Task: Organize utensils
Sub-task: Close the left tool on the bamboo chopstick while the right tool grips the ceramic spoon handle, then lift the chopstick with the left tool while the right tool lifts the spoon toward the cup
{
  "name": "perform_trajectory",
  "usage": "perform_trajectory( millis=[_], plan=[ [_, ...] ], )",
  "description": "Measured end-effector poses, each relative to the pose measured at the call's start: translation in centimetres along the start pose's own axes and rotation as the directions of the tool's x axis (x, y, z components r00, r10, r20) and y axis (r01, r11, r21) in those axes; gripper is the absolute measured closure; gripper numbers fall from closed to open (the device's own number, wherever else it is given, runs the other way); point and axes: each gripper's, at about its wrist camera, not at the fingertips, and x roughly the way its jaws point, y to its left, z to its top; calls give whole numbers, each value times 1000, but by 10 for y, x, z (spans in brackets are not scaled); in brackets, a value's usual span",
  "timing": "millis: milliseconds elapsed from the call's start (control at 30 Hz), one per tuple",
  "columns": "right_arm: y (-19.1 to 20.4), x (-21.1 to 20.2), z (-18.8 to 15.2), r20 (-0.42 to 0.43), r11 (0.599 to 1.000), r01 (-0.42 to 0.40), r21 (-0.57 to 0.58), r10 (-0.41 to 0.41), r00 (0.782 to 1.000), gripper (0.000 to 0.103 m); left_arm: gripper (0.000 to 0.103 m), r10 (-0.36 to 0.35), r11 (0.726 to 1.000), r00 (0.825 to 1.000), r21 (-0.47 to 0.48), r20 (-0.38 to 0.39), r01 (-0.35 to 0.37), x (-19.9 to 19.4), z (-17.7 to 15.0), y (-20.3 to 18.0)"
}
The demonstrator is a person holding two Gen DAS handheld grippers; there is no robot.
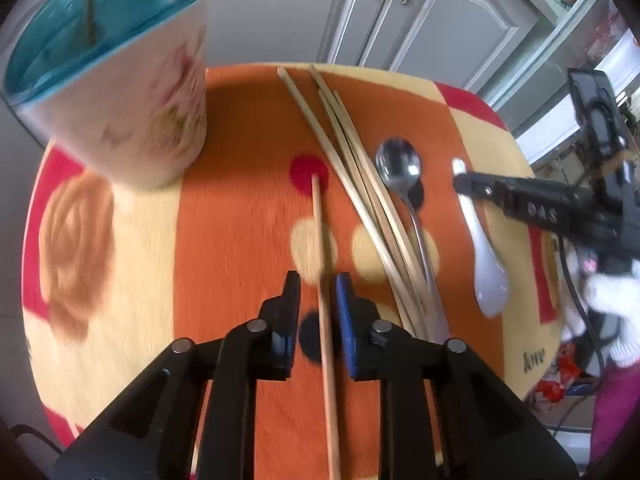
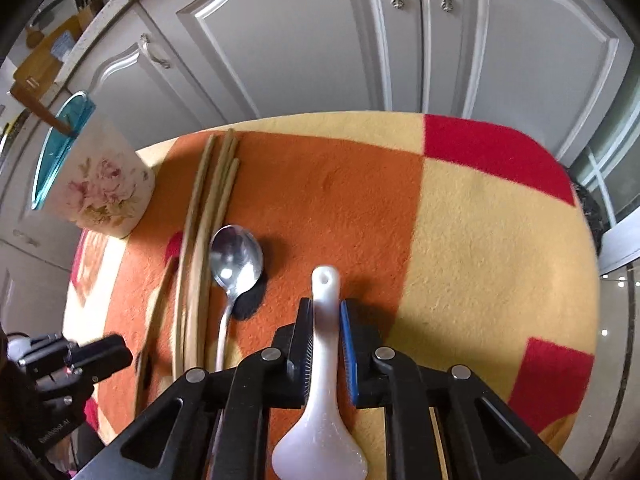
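A single wooden chopstick lies on the cloth between the fingers of my left gripper, which is open around it with a gap on each side. My right gripper has its fingers around the handle of a white ceramic spoon; the pads look close to it, contact unclear. Several more chopsticks and a metal spoon lie between the two grippers. A floral holder with a blue insert stands at the far left, one utensil in it.
The round table has an orange, yellow and red cloth. Grey cabinet doors stand just behind the table. The holder also shows in the right wrist view.
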Motion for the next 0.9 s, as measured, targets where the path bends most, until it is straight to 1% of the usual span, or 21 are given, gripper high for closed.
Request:
perform_trajectory(
  millis=[67,167,233,333,367,400,500,567,700,767,900],
  plan=[
    [2,1,2,-7,1000,19,-11,-19,1000,90,85,21,1000,1000,16,-5,-21,8,7,-2],
    [6,5,6,-9,1000,19,-13,-19,1000,90,85,44,999,999,31,-20,-43,22,17,-5],
    [8,8,8,4,1000,28,-2,-28,1000,90,85,43,998,999,36,-31,-41,28,22,-8],
    [6,9,9,19,1000,13,23,-14,1000,90,86,53,997,999,64,-12,-52,29,22,-11],
    [7,9,9,20,1000,10,18,-10,1000,90,90,48,996,999,71,-8,-48,30,23,-12],
    [7,9,9,23,1000,8,4,-8,1000,90,98,40,997,999,71,-9,-40,30,24,-10],
    [10,6,7,28,1000,-16,1,16,999,90,98,-22,1000,1000,21,-23,22,25,24,0],
    [10,-6,3,53,999,-38,-3,38,998,90,99,-40,999,999,2,2,40,11,21,7],
    [14,-33,-7,97,998,-59,-32,62,993,90,99,-65,998,996,-7,63,66,-31,7,19],
    [16,-49,-13,123,997,-65,-41,70,990,90,99,-80,997,992,-5,98,81,-53,1,22],
    [23,-76,-26,164,995,-81,-62,90,982,91,99,-91,996,984,6,152,92,-86,-12,23]
  ],
)
